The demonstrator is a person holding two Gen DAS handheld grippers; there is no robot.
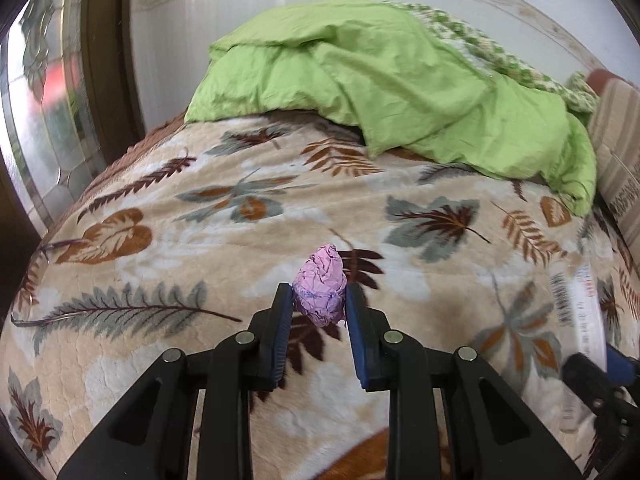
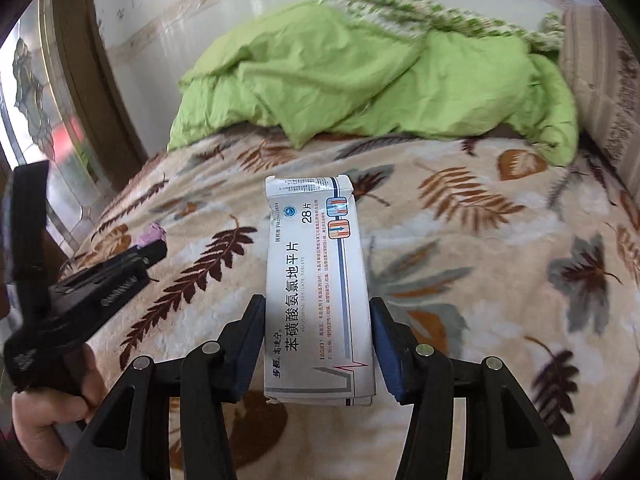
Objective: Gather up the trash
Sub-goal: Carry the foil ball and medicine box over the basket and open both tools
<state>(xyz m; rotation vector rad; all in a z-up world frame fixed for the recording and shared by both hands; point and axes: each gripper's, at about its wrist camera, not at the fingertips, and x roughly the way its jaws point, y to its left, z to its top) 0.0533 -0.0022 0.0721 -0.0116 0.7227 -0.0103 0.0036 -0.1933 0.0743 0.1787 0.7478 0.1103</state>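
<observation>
A crumpled pink paper ball (image 1: 321,288) sits between the blue pads of my left gripper (image 1: 318,300), which is shut on it just above the leaf-patterned blanket (image 1: 200,208). A white medicine box (image 2: 318,292) with blue print is clamped lengthwise between the pads of my right gripper (image 2: 318,312). The box also shows at the right edge of the left wrist view (image 1: 580,304). In the right wrist view the left gripper (image 2: 154,246) is at the left with the pink ball (image 2: 152,234) at its tip.
A rumpled green duvet (image 1: 392,80) lies across the far side of the bed. A striped pillow (image 1: 618,160) is at the right. A patterned glass door (image 1: 40,100) stands at the left, beside the white tiled wall (image 1: 200,20).
</observation>
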